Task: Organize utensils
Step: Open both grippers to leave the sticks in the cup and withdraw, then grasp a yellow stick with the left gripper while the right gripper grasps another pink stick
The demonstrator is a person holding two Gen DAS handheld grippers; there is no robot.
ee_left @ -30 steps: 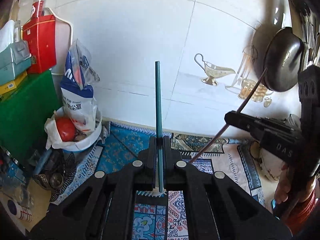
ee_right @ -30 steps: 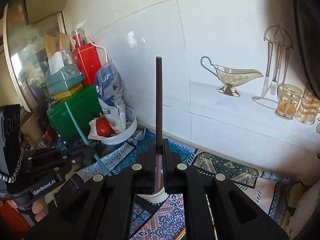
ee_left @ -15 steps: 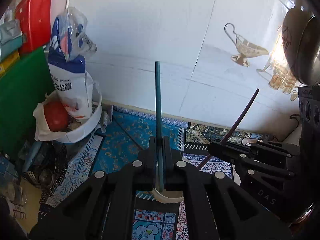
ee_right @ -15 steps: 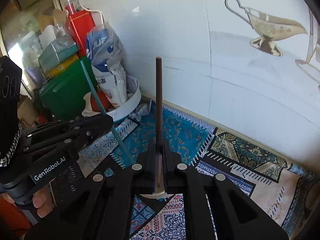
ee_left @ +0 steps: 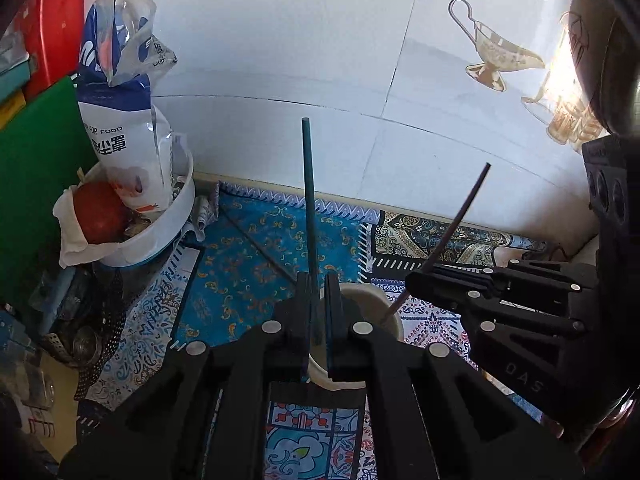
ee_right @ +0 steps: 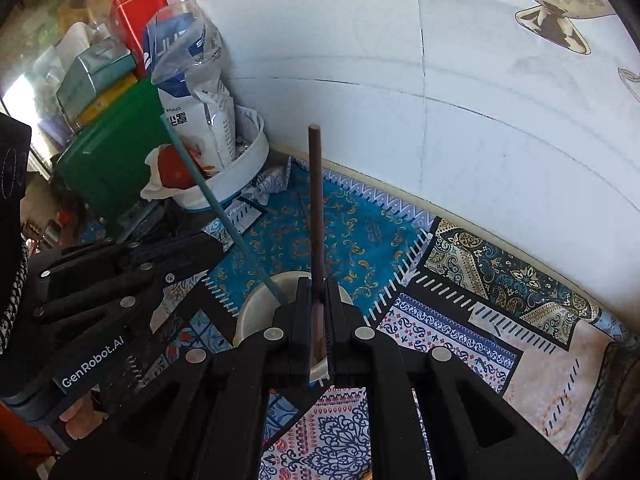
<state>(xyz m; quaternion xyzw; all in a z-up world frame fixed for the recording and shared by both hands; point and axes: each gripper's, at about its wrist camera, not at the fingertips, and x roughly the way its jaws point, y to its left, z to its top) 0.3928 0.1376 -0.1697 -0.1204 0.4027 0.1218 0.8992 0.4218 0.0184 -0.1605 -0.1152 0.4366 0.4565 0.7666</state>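
Observation:
My left gripper [ee_left: 316,280] is shut on a teal chopstick [ee_left: 307,200] that stands upright between its fingers. Just beyond and below the fingertips sits a white cup [ee_left: 376,304] on the patterned mat. My right gripper [ee_right: 318,285] is shut on a brown chopstick [ee_right: 315,200], also upright, right over the same cup [ee_right: 256,308]. Each gripper shows in the other's view: the right gripper [ee_left: 418,280] with its slanting brown chopstick [ee_left: 460,220], the left gripper [ee_right: 214,246] with its teal chopstick [ee_right: 200,176]. Both sticks' lower ends reach into the cup's mouth.
A white bowl [ee_left: 176,216] with a tomato [ee_left: 98,212] and a blue-white food bag [ee_left: 124,120] stands at the left by the tiled wall. A green box [ee_right: 108,160] and a red tin [ee_right: 138,12] are behind it. A dark pan [ee_left: 612,52] hangs at the upper right.
Both grippers have sunk toward the mat and drawn closer together, still gripping their chopsticks. The white cup has come into view under the fingertips, with the stick ends now in its mouth.

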